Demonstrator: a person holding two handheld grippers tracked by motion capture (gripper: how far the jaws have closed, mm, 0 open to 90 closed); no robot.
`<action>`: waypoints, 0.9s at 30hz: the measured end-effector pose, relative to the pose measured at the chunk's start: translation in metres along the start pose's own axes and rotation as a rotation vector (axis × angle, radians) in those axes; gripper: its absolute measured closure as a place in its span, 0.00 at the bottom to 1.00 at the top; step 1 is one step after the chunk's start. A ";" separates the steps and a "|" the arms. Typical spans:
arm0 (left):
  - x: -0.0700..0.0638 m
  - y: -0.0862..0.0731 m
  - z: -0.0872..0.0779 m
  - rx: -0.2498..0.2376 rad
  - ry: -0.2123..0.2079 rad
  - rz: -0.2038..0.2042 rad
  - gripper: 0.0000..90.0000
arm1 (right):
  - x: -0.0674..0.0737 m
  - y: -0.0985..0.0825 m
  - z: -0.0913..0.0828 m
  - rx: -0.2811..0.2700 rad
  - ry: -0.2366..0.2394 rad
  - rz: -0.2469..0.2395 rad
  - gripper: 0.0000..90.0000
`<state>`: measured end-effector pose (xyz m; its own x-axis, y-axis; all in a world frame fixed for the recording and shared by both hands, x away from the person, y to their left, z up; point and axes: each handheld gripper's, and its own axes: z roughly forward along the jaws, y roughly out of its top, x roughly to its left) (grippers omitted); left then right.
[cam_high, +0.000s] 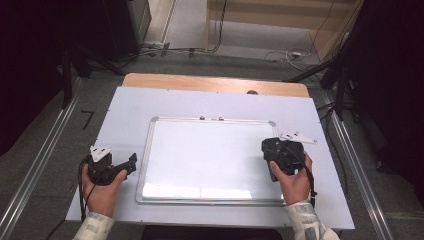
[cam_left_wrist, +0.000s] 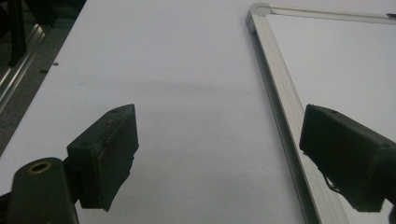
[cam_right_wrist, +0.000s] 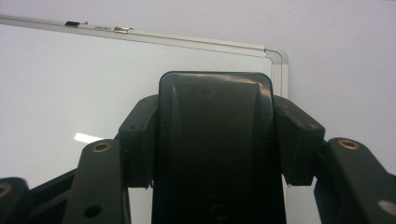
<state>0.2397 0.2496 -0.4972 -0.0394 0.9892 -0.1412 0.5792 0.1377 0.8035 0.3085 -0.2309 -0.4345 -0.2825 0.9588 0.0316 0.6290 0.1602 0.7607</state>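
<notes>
Right gripper (cam_right_wrist: 212, 144) is clamped on a black whiteboard eraser (cam_right_wrist: 215, 140), held over the right part of the clean whiteboard (cam_high: 210, 155). Left gripper (cam_left_wrist: 219, 154) hangs wide open and empty just off the whiteboard's left edge. Looks like the wiping step; next I'd press it flat and sweep.

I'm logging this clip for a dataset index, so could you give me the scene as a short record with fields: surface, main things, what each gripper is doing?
surface: white table sheet on a wooden table
main thing: whiteboard, metal frame, lying flat, surface looks blank
left gripper: open, nothing between its fingers, left of the whiteboard's frame
right gripper: shut on black eraser, over the whiteboard's right part
held thing: the eraser, a black block, clamped from both sides
</notes>
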 end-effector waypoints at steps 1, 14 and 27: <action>0.000 0.000 0.000 0.000 -0.001 0.000 0.14 | 0.000 0.000 0.000 -0.002 0.000 -0.002 0.43; 0.000 0.000 -0.002 -0.006 0.000 0.005 0.14 | -0.003 0.005 0.005 0.000 -0.013 0.006 0.43; 0.001 0.000 -0.002 -0.005 0.002 0.002 0.14 | -0.009 0.022 0.030 0.021 -0.064 0.053 0.43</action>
<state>0.2378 0.2505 -0.4957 -0.0402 0.9895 -0.1385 0.5756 0.1362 0.8063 0.3466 -0.2289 -0.4374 -0.2024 0.9789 0.0295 0.6567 0.1134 0.7456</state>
